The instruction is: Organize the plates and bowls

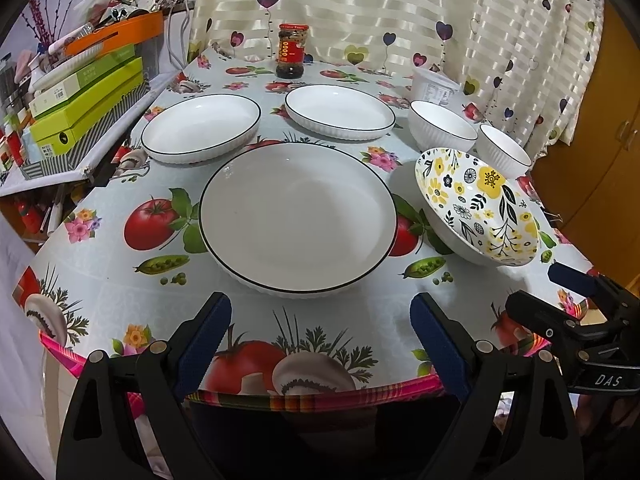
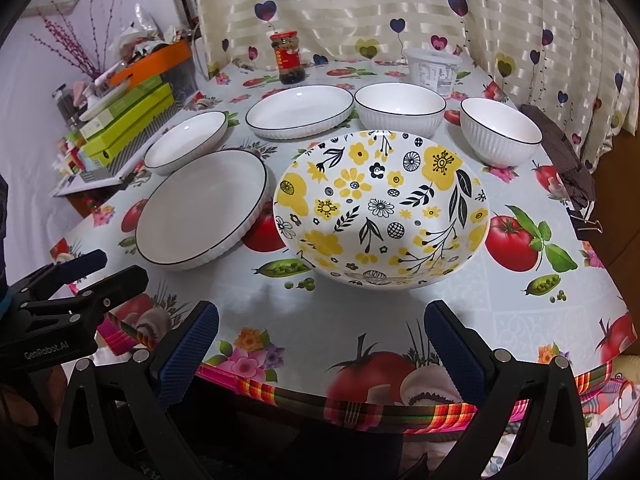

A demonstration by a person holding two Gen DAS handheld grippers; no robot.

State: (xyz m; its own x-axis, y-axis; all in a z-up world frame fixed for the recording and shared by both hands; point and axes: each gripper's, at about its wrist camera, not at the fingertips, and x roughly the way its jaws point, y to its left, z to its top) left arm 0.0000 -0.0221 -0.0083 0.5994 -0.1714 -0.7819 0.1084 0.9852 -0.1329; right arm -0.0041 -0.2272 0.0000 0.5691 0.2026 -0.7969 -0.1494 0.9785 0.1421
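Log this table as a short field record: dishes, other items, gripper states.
surface: table with fruit-print cloth
white plates: three, black-rimmed; large plate nearest, two smaller plates behind it
white bowls: two ribbed, bigger bowl and smaller bowl
patterned dish: floral bowl, yellow and black, near front
stacking: none; every dish sits alone
other items: sauce jar, plastic tub at the back
left gripper: open, empty
right gripper: open, empty

Glossy ceramic plate (image 1: 298,216); glossy, probably vinyl tablecloth (image 1: 100,272).
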